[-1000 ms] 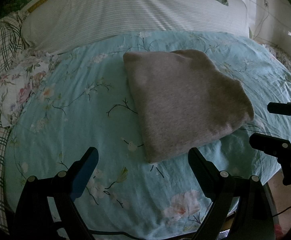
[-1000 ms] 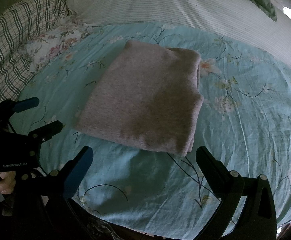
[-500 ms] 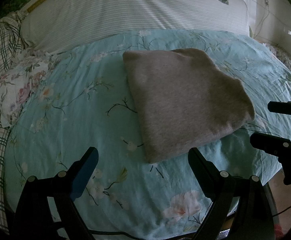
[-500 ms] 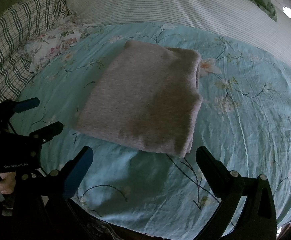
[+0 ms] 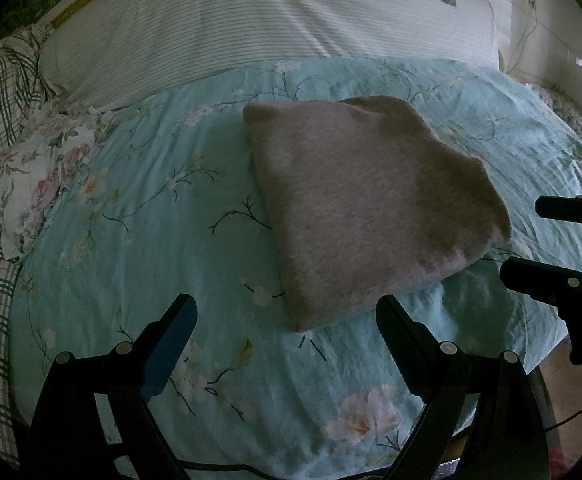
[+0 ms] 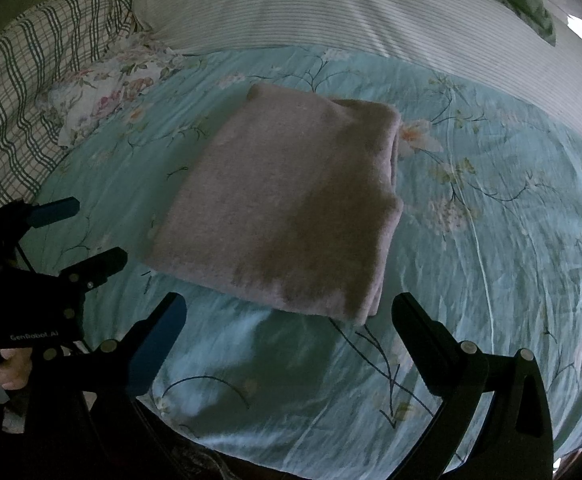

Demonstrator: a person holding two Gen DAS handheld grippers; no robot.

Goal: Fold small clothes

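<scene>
A grey knitted garment [image 5: 367, 208] lies folded into a thick rectangle on the teal floral bedspread [image 5: 139, 248]; it also shows in the right wrist view [image 6: 291, 204]. My left gripper [image 5: 287, 312] is open and empty, its fingertips just short of the garment's near corner. My right gripper [image 6: 291, 308] is open and empty, its fingers flanking the garment's near edge without touching it. Each gripper shows in the other's view, the right one [image 5: 551, 240] at the far right and the left one [image 6: 67, 236] at the far left, both with jaws apart.
A white striped pillow [image 5: 259, 28] lies across the back of the bed. A plaid cloth [image 6: 31, 92] and a floral cloth [image 5: 31, 184] lie at the left. The bed's front edge runs just below both grippers. A wall with cables [image 5: 531, 32] stands at the back right.
Almost nothing: both grippers have drawn back very slightly from the folded garment, which lies unmoved.
</scene>
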